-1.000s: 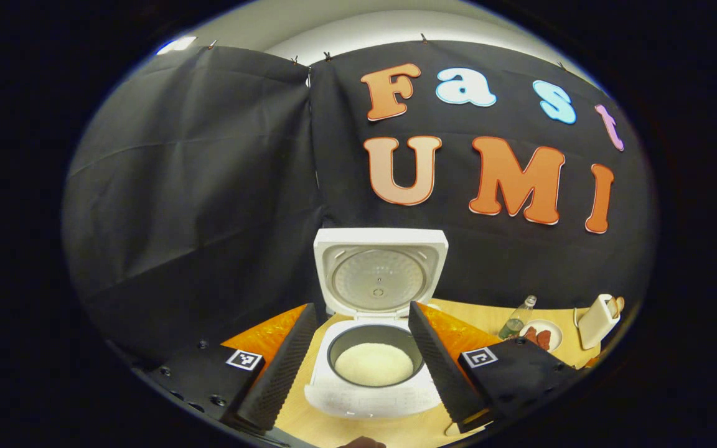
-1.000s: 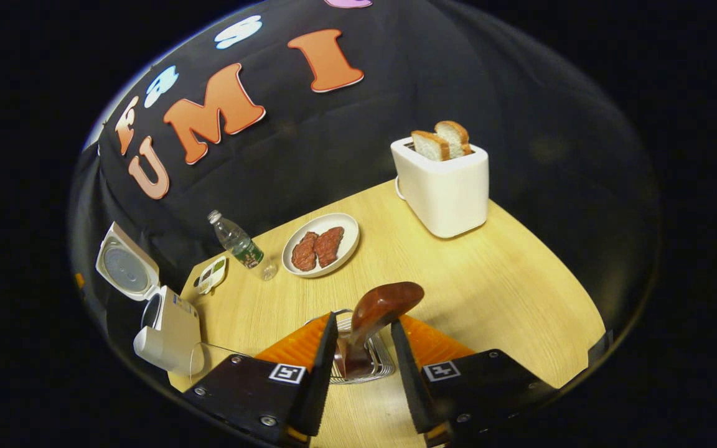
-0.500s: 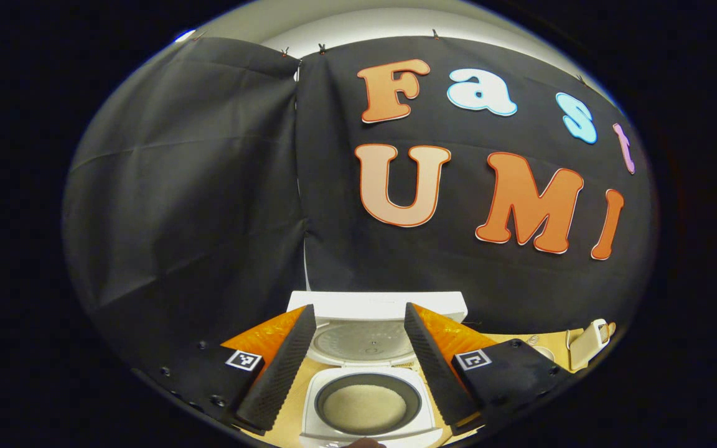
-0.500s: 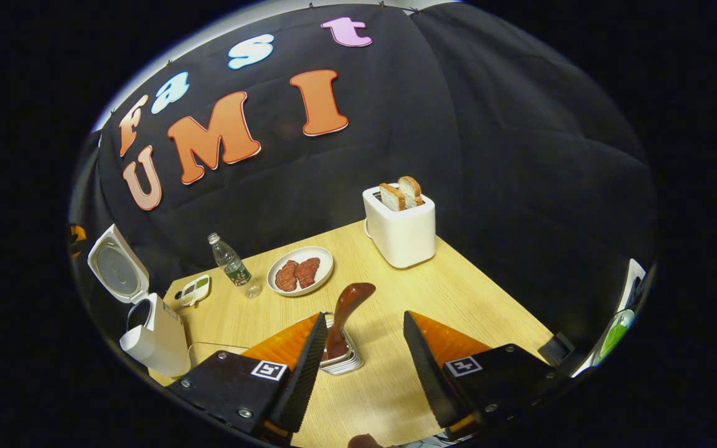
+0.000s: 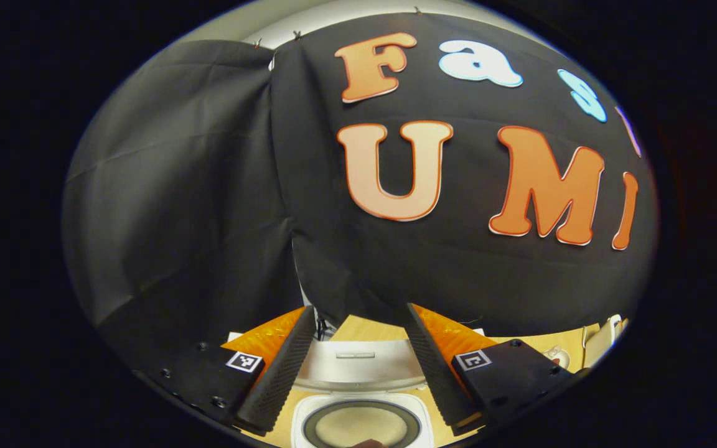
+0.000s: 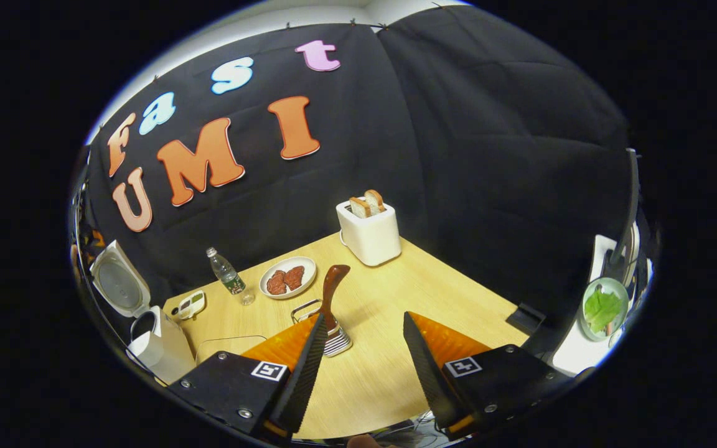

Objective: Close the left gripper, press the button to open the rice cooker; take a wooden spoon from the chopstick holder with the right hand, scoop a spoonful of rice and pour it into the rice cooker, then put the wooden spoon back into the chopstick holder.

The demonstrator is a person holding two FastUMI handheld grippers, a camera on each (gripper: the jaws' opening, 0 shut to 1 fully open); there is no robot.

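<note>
In chopstick holder (image 6: 333, 341) | wooden spoon (image 6: 332, 292) upright | bowl topmost

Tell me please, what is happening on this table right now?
A person works with a hand-held gripper in each hand. The rice cooker stands open with rice in its pot, below the open left hand-held gripper. The wooden spoon stands in the chopstick holder; the right hand-held gripper is open, holding nothing.

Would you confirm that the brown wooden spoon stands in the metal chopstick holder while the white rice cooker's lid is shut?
Not quite: the white rice cooker's lid is open, raised behind the pot, as the right gripper view shows. The brown wooden spoon does stand in the metal chopstick holder.
</note>
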